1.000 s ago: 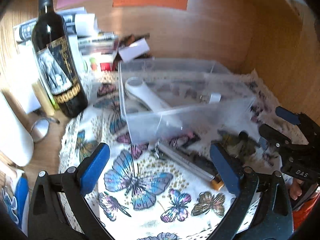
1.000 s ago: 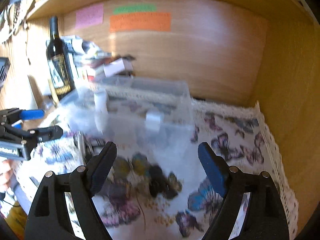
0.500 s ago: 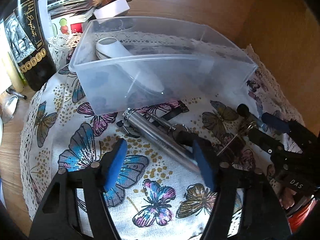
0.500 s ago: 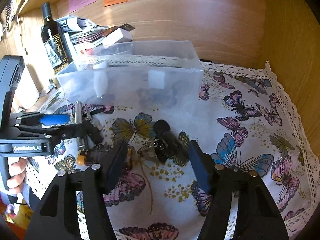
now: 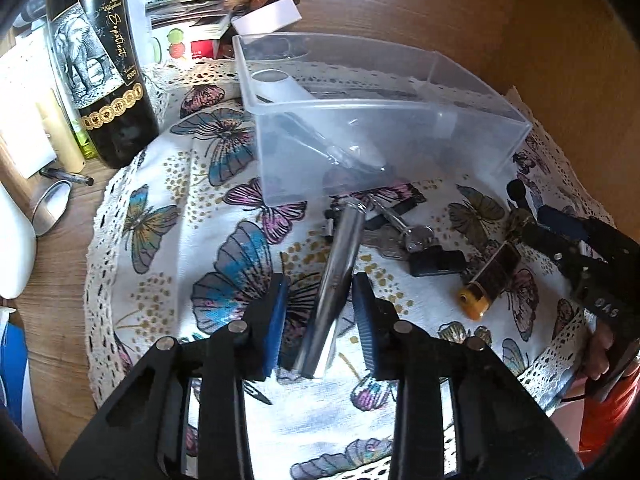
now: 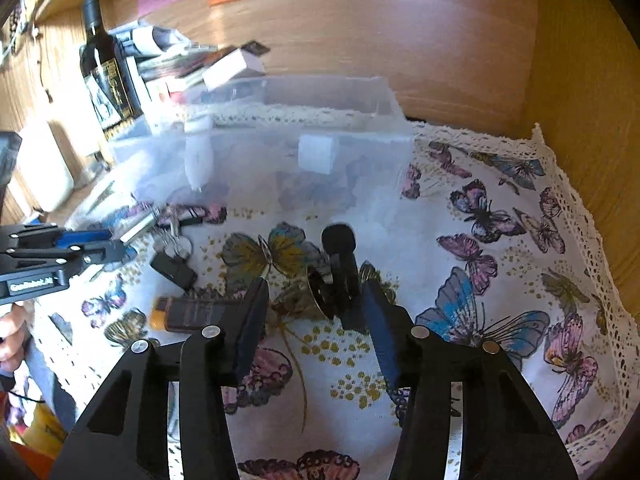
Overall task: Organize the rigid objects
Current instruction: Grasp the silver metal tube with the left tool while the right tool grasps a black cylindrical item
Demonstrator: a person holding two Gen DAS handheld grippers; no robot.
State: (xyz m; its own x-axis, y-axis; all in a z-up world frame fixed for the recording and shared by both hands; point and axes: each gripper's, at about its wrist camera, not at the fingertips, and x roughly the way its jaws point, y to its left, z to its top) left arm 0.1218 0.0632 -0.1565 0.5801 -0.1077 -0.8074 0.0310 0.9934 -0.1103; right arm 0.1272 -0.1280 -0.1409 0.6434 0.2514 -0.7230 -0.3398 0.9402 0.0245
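Observation:
A silver metal tube (image 5: pixel 338 276) lies on the butterfly cloth (image 5: pixel 168 264), one end near a clear plastic box (image 5: pixel 400 128). My left gripper (image 5: pixel 320 312) is open, its blue pads either side of the tube with gaps showing. A white object (image 5: pixel 288 90) lies in the box. Keys with a black fob (image 5: pixel 424 248) and an orange-capped dark lighter (image 5: pixel 490 280) lie to the right. My right gripper (image 6: pixel 316 312) is open around a small black object (image 6: pixel 340 264); the lighter (image 6: pixel 192 312) and the fob (image 6: pixel 174 268) lie to its left.
A dark wine bottle (image 5: pixel 100 64) stands left of the box, with papers and boxes (image 5: pixel 208 12) behind. A spoon (image 5: pixel 50 208) lies on the wooden desk at left. Wooden walls enclose the back and right (image 6: pixel 580 80). The left gripper shows in the right wrist view (image 6: pixel 92 248).
My left gripper has come down and narrowed around the silver tube. My right gripper has moved in and narrowed around the small black object.

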